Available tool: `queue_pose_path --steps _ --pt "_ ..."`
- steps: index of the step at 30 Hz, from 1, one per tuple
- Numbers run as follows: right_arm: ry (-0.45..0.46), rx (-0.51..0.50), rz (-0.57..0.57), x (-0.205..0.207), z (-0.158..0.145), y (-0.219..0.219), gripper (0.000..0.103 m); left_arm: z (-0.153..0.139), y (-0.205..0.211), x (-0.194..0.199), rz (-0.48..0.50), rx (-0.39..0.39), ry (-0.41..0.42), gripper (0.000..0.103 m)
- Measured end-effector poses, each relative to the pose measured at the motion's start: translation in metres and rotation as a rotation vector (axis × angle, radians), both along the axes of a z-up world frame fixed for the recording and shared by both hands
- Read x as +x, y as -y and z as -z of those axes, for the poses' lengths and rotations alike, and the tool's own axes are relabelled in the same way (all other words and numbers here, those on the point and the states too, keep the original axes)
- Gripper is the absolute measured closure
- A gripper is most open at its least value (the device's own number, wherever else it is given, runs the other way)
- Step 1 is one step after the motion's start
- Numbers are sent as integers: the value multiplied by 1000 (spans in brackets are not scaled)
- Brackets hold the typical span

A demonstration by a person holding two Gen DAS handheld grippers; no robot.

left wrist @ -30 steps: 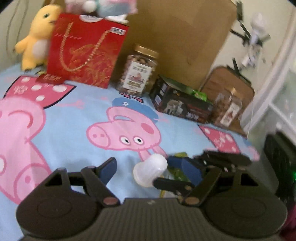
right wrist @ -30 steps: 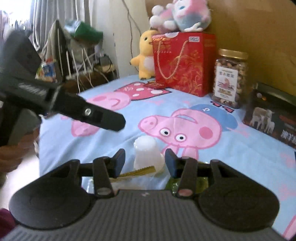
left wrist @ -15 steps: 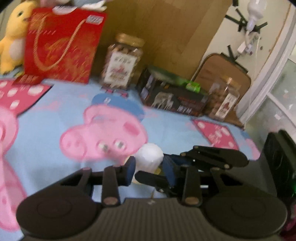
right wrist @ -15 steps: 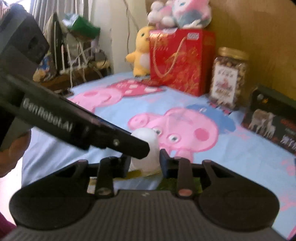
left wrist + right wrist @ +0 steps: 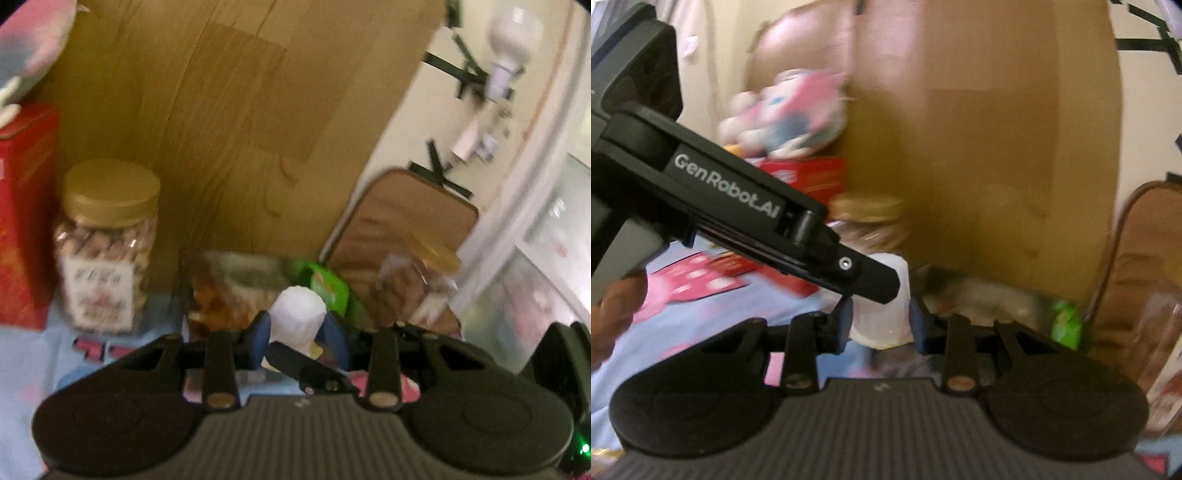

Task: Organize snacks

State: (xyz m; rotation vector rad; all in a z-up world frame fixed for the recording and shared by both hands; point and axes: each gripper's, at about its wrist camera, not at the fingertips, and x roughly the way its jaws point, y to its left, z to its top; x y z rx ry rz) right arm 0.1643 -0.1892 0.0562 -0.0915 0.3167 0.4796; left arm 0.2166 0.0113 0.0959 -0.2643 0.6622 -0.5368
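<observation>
Carrying white cup-shaped snack (image 5: pixel 297 314), left gripper (image 5: pixel 298 338) seen clamped on its sides; snack row along wooden headboard (image 5: pixel 258 129) lies straight ahead, peanut jar (image 5: pixel 105 247) to left. Right wrist view: right gripper (image 5: pixel 881 325) closed on same cup (image 5: pixel 882 321), upright between pads, left gripper's finger crossing above.
</observation>
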Motion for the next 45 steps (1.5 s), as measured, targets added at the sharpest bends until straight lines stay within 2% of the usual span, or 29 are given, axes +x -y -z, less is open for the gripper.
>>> queue_pose_path --steps 4,6,8,10,14,17,20,24,26,28,30,35,38,40,41,44,45 --pt "-60 39 35 44 8 7 66 13 12 33 -47 30 -31 68" --pt "-61 26 40 55 15 4 64 20 16 42 -64 42 -59 62" --pt "-48 26 34 51 18 1 62 25 16 45 -60 38 -84 62" --pt "-39 58 44 42 15 7 62 25 11 37 -56 26 -82 57" --pt "-70 169 65 -2 14 32 61 16 -11 -3 -26 -46 -77 55" --pt "-222 303 -5 -38 27 51 60 23 -29 -44 9 -55 -125 52" --pt "-435 438 -117 -72 52 63 59 47 -47 -81 32 -32 -243 52" --pt "-559 473 -149 -104 77 62 59 76 -73 -116 32 -47 -343 52" --pt "-573 456 -153 -112 82 57 59 85 -85 -129 23 -67 -376 52" --pt "-546 440 -152 -120 84 51 59 90 -90 -138 39 -96 -395 52" --pt "-511 377 -151 -124 80 40 59 97 -89 -143 54 -95 -412 49" --pt "-481 332 -179 -121 79 16 58 103 -86 -151 37 -144 -399 46" --pt "-497 367 -159 -117 83 15 59 108 -88 -151 12 -205 -401 44" --pt "-520 420 -156 -113 87 20 69 109 -88 -149 -3 -230 -399 43" --pt "-536 461 -158 -111 90 23 70 110 -88 -147 -10 -245 -400 43" --pt "-551 528 -139 -109 93 31 71 111 -83 -136 -40 -282 -412 43" --pt "-555 545 -135 -108 92 32 72 111 -81 -132 -55 -288 -415 47"
